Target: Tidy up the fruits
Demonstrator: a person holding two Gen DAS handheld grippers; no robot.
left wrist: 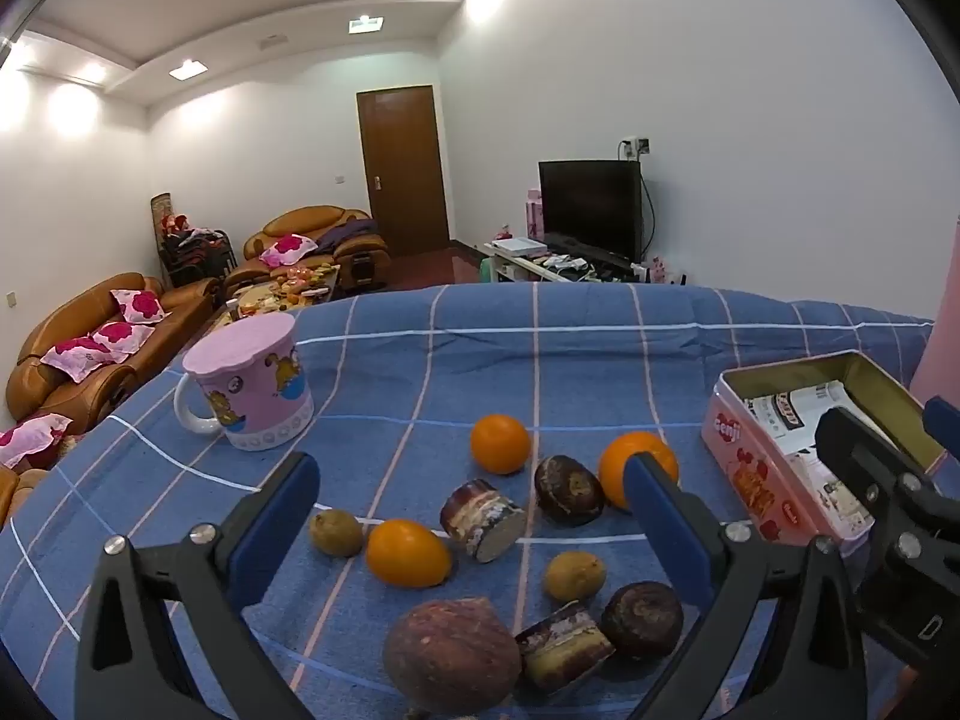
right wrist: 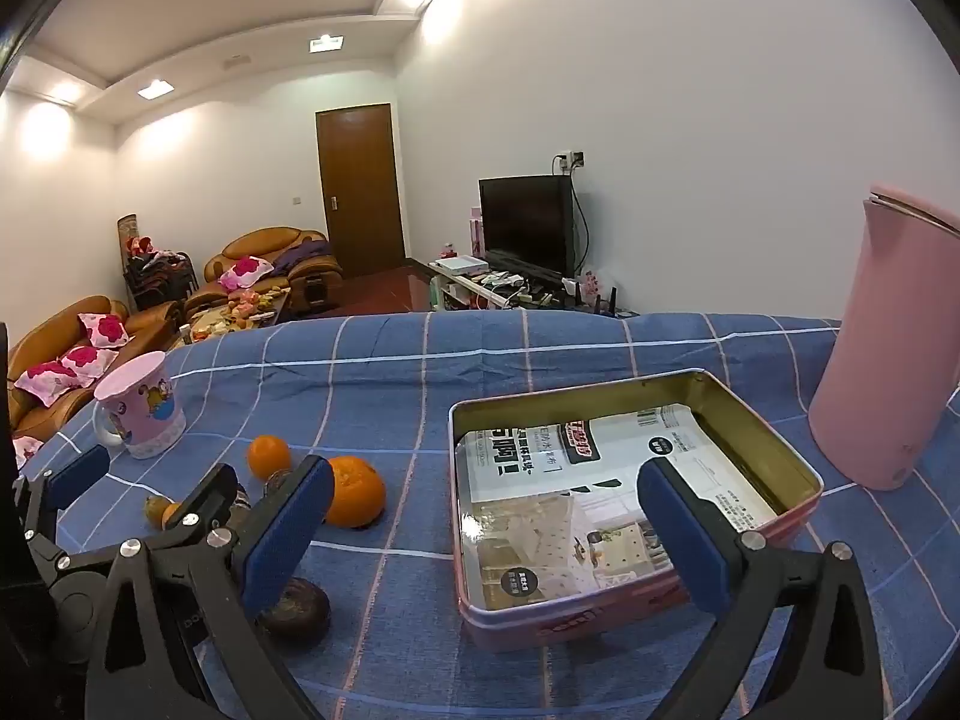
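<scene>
Loose fruit lies on the blue checked cloth. There are three oranges, two dark wrinkled fruits, two cut cane pieces, two small yellow-brown fruits and a large reddish-brown one. My left gripper hovers open above this pile, holding nothing. The open pink tin, lined with printed paper, stands to the right. My right gripper hangs open over the tin's near side, empty.
A lidded pink mug stands at the back left of the cloth. A tall pink jug stands right of the tin. The right gripper's body shows beside the tin. Sofas, a TV and a door lie beyond the table's far edge.
</scene>
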